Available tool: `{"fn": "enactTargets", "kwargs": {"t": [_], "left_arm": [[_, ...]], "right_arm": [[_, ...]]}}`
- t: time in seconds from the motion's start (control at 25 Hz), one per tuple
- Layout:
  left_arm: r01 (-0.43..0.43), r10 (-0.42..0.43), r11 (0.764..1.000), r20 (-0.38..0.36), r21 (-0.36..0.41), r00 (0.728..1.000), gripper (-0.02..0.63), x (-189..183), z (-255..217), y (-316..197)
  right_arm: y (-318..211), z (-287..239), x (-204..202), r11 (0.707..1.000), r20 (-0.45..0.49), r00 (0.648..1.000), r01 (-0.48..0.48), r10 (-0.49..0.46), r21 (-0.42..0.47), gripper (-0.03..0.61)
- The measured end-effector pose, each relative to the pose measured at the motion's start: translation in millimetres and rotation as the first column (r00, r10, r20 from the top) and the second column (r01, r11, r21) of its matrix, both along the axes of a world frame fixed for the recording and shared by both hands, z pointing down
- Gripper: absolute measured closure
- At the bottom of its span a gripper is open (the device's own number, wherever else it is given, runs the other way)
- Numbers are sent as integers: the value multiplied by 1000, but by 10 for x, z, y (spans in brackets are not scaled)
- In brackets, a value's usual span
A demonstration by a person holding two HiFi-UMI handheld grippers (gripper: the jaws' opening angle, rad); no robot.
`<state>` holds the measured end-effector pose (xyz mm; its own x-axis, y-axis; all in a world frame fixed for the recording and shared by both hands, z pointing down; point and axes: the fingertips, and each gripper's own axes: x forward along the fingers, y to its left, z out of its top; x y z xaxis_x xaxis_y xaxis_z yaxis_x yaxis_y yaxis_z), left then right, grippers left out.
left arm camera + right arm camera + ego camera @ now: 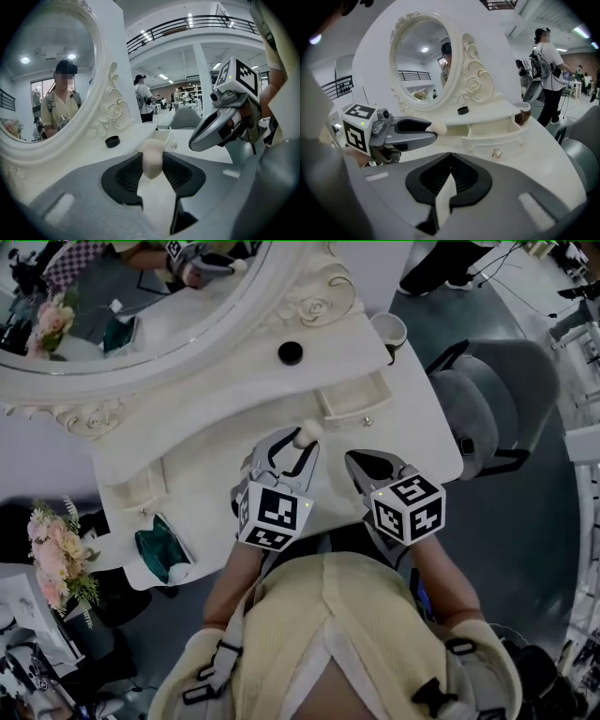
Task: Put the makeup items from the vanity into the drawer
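At the far left of the head view a bunch of pink flowers (52,554) stands beside the white vanity (216,479), and a dark green item (157,549) lies at the vanity's left edge; what it is cannot be told. Above them the oval mirror (131,296) fills the back of the vanity.

The left gripper (292,454) hangs over the middle of the tabletop with its jaws clenched on a cream, egg-shaped makeup sponge (152,157) - the pads press it from both sides and its rounded top sticks out past the fingertips. The sponge is held in the air, clear of the tabletop, just in front of the small drawer (497,140), which stands pulled out under the shelf with its knob facing forward. The sponge is not inside the drawer.

On the shelf above the drawer sits a small black round lid (291,352), well apart from both grippers.

The right gripper (450,164) is just beside the left one, to its right - its jaws are closed together with nothing between them.

Further right a white cup (390,331) stands at the shelf's end, and a grey chair (502,395) stands beside the vanity.
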<state>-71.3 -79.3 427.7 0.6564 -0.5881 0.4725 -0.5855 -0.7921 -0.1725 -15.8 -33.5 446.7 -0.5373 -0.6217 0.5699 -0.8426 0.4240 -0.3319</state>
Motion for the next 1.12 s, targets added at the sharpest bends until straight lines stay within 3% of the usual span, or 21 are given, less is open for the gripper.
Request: {"fn": "enactTargets", "kwargs": {"t": [0.2, 0.68, 0.88, 1.12], "left_arm": [[29, -28, 998, -26, 49, 999, 471, 258, -135, -242], [-18, 17, 1000, 52, 24, 998, 463, 876, 114, -462], [25, -26, 999, 44, 20, 999, 417, 920, 158, -571], [44, -44, 999, 39, 1, 998, 414, 912, 159, -552]], "right_arm": [[-80, 64, 268, 1000, 19, 1000, -13, 13, -13, 578], [-105, 237, 846, 996, 38, 998, -57, 59, -64, 578], [-113, 271, 923, 996, 54, 997, -57, 61, -71, 578], [-108, 261, 947, 997, 69, 997, -41, 46, -68, 578]]}}
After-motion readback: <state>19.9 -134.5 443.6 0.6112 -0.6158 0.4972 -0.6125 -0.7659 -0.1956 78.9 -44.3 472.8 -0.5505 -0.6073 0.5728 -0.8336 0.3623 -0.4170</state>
